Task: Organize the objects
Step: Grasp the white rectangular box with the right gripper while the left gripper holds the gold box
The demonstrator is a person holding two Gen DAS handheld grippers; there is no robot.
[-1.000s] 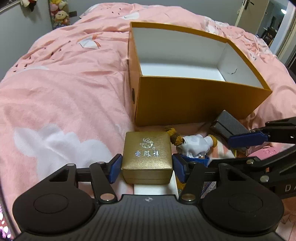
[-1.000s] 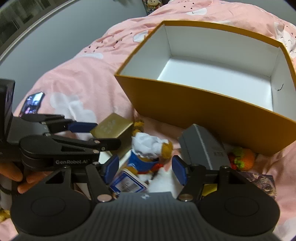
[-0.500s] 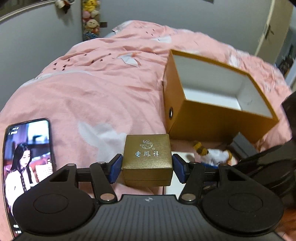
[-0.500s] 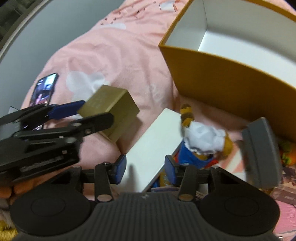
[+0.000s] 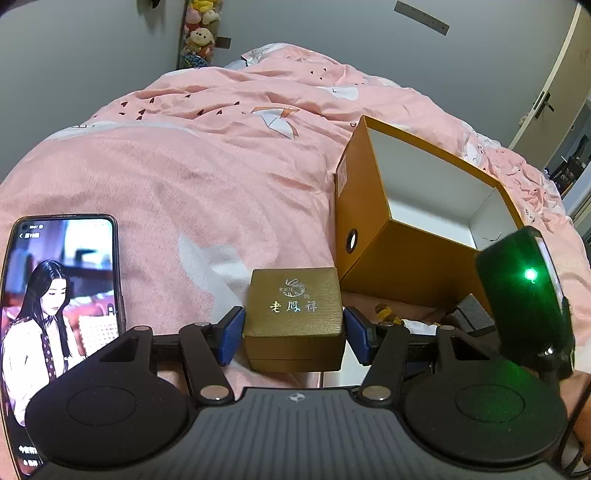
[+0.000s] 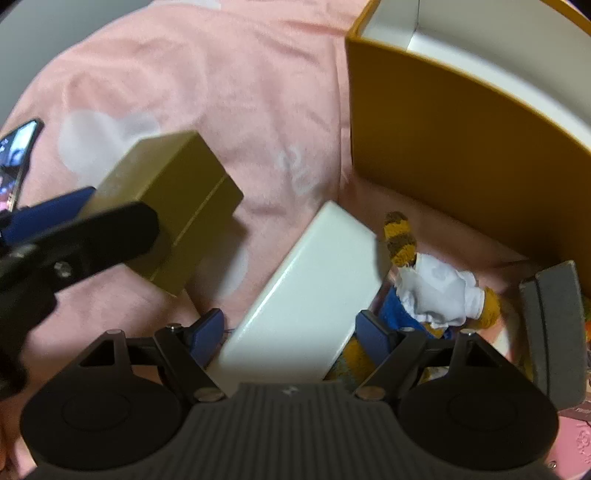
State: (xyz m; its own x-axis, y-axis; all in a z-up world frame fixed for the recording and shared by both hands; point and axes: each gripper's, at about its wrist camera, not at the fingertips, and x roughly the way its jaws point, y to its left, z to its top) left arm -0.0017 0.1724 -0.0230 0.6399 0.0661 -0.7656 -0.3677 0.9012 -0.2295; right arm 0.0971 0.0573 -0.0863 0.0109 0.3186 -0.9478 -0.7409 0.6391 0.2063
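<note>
- The left gripper (image 5: pixel 293 338) holds a small gold jewellery box (image 5: pixel 295 317) between its 2 blue pads (image 5: pixel 231 341), both pressing on the box's sides; the lid carries 3 embossed characters and a crest.
- The left wrist view shows what the other lacks: the open orange storage box (image 5: pixel 391 251) at 2 o'clock with its white inside bare and a round finger hole in its end wall, a lit phone (image 5: pixel 59 317) at 9 o'clock lying on the pink duvet (image 5: pixel 207 177), plush toys (image 5: pixel 199 33) hanging on the grey wall at 12 o'clock, and a dark device with a green light (image 5: pixel 524 291) at 3 o'clock.
- The right wrist view alone shows the clutter beside the storage box: a long white box (image 6: pixel 314 291), a knitted doll in a white top and blue trousers (image 6: pixel 432 291) at 3 o'clock just beside it, and a grey case (image 6: pixel 554 325) at the right edge.
- The right gripper (image 6: pixel 293 332) straddles the near end of the white box; its jaws are opening, and the pads sit at the box's sides with a slight gap.
- In that view the gold box hangs above the duvet at 10 o'clock, clamped by the other tool.
</note>
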